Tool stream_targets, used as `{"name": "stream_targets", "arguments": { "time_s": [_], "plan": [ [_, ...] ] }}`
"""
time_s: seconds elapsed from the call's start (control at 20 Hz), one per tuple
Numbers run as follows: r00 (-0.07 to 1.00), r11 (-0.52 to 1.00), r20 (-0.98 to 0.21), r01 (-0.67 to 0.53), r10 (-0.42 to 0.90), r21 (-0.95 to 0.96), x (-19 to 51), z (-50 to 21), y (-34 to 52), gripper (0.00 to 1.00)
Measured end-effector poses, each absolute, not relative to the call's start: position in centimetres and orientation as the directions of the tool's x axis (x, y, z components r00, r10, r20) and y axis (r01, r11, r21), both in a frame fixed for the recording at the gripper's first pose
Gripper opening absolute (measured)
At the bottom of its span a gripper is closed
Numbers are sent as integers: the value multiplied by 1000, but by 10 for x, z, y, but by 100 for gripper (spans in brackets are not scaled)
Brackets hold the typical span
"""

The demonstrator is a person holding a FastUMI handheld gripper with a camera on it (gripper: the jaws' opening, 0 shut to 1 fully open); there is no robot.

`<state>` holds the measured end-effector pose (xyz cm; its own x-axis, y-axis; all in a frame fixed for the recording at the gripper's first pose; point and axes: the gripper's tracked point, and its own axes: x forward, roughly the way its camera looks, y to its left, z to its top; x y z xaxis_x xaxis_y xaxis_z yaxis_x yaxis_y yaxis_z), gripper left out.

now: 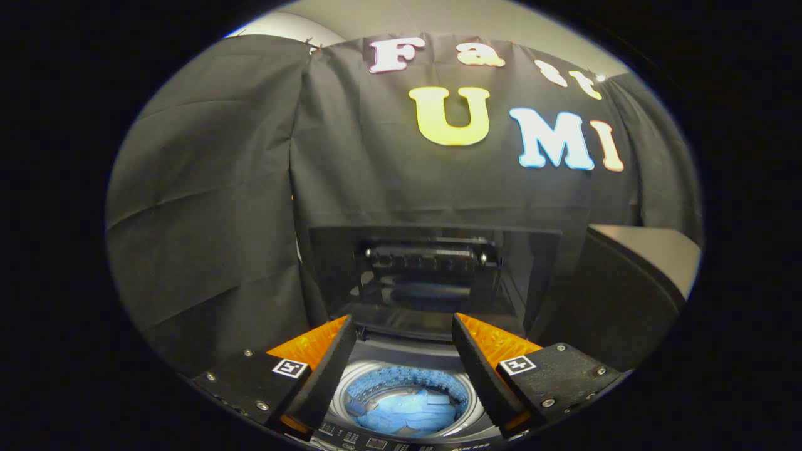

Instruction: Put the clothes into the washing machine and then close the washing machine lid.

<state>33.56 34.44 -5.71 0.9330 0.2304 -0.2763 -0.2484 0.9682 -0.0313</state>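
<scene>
Black cloth wall (207,207) fills everything beyond the claw, folds hanging left and centre; a strip of pale ceiling shows above it. To the right of the claw, a dark block with a lighter flat top (633,282), partly cut off, can't tell what it is.

Washing machine (401,357) sits directly below and ahead of the claw, top-loader. Only the upper part is seen; body and front are cut off below the fingers. Lid (432,275) is up, standing roughly upright just beyond the fingertips, dark and glossy with reflections, so its inner surface is hard to read; a dark bar-like part runs across near its top. Control panel strip (401,441) lies nearest, below the fingers, markings too small to make out.

Drum (407,382) is open, seen between and below the two fingers, ring of holes on the wall, lit bluish. Clothes (410,410), blue fabric, lie bunched at the drum bottom, between the fingers in view but well below them; separate items can't be told apart.

Claw (401,341) hangs above the drum opening, pointing forward toward the lid and tilted a little down. Fingers apart with a wide gap, gripping nothing, touching nothing. Each finger base carries a square marker tag. Holding hand is out of frame.
</scene>
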Motion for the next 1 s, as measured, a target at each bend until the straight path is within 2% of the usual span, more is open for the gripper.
{"name": "stream_targets", "arguments": {
  "time_s": [0.45,0.7,1.0],
  "plan": [
    [971,978,-132,-205,199,-35,379,2,354,95],
    [979,983,-102,-181,178,-26,414,25,359,95],
    [980,986,-125,-163,158,-33,463,28,369,95]
  ]
}}
